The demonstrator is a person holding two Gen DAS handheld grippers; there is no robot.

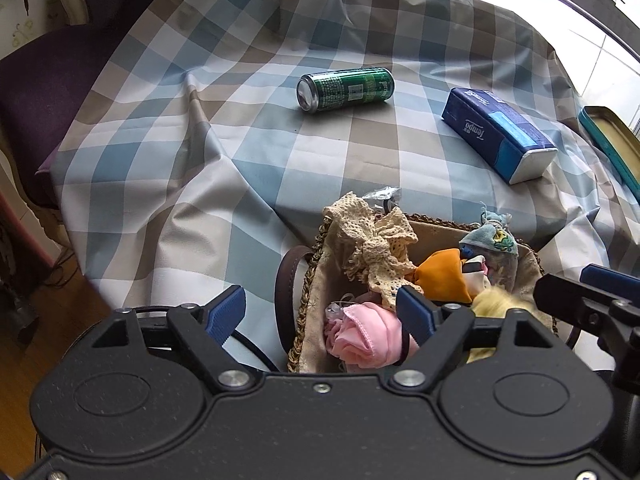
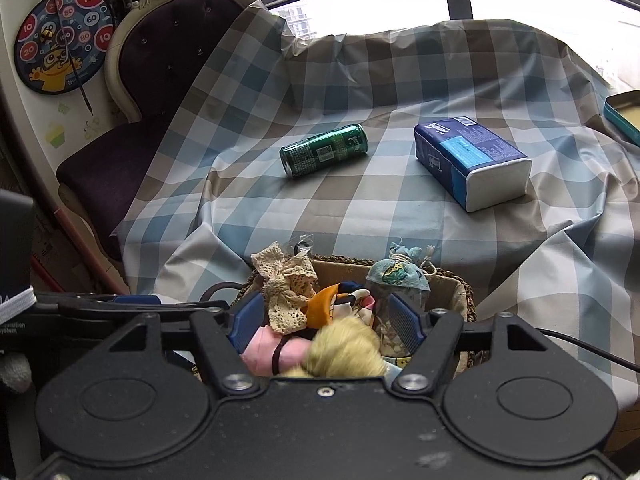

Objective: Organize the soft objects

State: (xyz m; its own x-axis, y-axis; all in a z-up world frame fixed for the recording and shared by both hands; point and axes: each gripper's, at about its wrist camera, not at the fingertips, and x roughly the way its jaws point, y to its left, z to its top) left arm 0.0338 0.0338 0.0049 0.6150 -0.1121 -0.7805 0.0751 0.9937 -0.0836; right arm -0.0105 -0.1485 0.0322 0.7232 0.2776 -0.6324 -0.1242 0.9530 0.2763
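The table (image 2: 360, 216) is draped in a checked cloth (image 1: 168, 184) that hangs in folds over its near edge, and that slack is likely why the basket (image 2: 460, 292) sits low at the front with its rim tilted toward both cameras. A chair (image 2: 132, 128) stands at the far left, pushed against the cloth. On the flat part of the table, well apart from the basket, lie the hard or boxed things: a tissue pack (image 2: 472, 160), a can (image 2: 324, 156) on its side, and a tin (image 2: 624, 116) at the right edge; they seem left out because they are not soft. The soft things are gathered in the basket: a lace bow (image 1: 376, 240) draped over its far left rim, a pink cloth (image 1: 360, 336) with a dark band round it at the front, an orange bow (image 1: 444, 272) in the middle, a yellow tuft (image 2: 348, 348) nearest the right camera, and a small pouch (image 2: 396, 276) standing at the back right. The left tool (image 1: 320, 312) hangs over the basket's left side with its jaws apart, gripping nothing; the pink cloth lies below and between them. The right tool (image 2: 328, 324) is also parted over the pile, its pads clear of the tuft and pouch. Both look like releases after a drop, so the sorting seems nearly done.
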